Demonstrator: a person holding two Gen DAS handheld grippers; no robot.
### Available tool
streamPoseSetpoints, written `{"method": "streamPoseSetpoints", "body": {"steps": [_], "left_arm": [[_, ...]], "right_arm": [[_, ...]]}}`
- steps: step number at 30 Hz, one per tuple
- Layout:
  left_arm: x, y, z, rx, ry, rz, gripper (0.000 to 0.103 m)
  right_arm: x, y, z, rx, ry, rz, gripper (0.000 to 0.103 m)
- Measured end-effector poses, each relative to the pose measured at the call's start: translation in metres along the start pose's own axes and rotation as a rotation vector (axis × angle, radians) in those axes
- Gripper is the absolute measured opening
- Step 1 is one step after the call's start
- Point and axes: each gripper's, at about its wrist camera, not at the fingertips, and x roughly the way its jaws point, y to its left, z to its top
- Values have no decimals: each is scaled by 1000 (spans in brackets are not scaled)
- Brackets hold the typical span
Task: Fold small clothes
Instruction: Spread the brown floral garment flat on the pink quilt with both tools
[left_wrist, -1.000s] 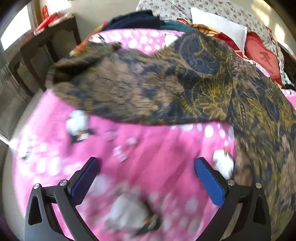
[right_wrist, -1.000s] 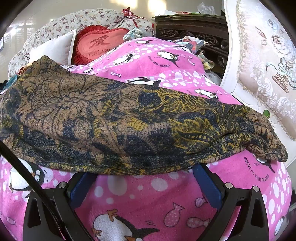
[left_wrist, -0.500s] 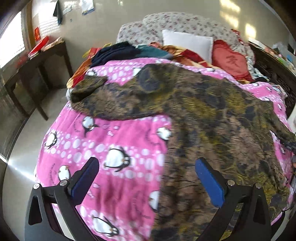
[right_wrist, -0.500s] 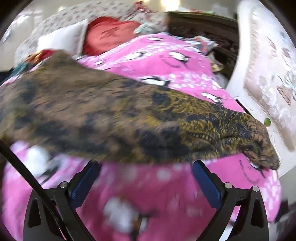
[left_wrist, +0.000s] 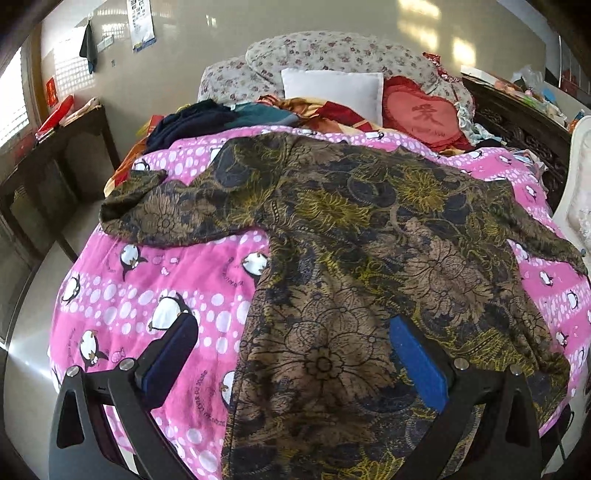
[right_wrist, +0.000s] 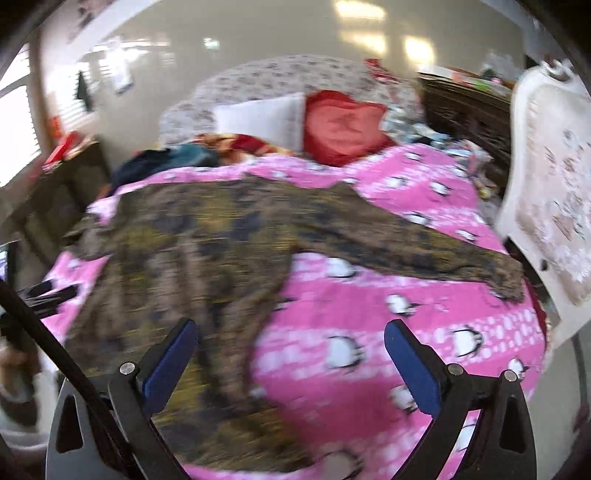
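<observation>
- Garment (left_wrist: 369, 236): a brown, navy and yellow floral top lies spread flat on the pink penguin blanket (left_wrist: 155, 295), both sleeves stretched out to the sides.
- My left gripper (left_wrist: 291, 358) hangs above the garment's lower hem, blue pads spread wide, holding nothing; its right pad sits over the fabric, its left pad over bare blanket.
- My right gripper (right_wrist: 290, 363) is also spread wide and empty, above the garment's hem edge; this view is blurred, so I cannot tell finer detail.
- One sleeve (left_wrist: 147, 218) of the garment reaches toward the dark wooden table (left_wrist: 55, 155) beside the bed; the other sleeve (right_wrist: 443, 254) reaches toward the white upholstered chair (right_wrist: 546, 192).
- Beyond the garment's collar lie a white pillow (left_wrist: 332, 88), a red heart cushion (left_wrist: 421, 114) and a heap of dark clothes (left_wrist: 199, 118).
- In the right wrist view, my left gripper's black frame (right_wrist: 44, 295) shows just beside the garment's left edge.
</observation>
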Motion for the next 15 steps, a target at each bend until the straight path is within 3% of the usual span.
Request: {"method": "streamPoseSetpoints", "body": {"steps": [5, 15], "left_arm": [[-7, -3, 7, 9, -21, 6, 103], [-6, -5, 24, 14, -40, 26, 103]], "right_arm": [[-14, 53, 6, -54, -28, 150, 103], [34, 110, 25, -106, -72, 152, 103]]}}
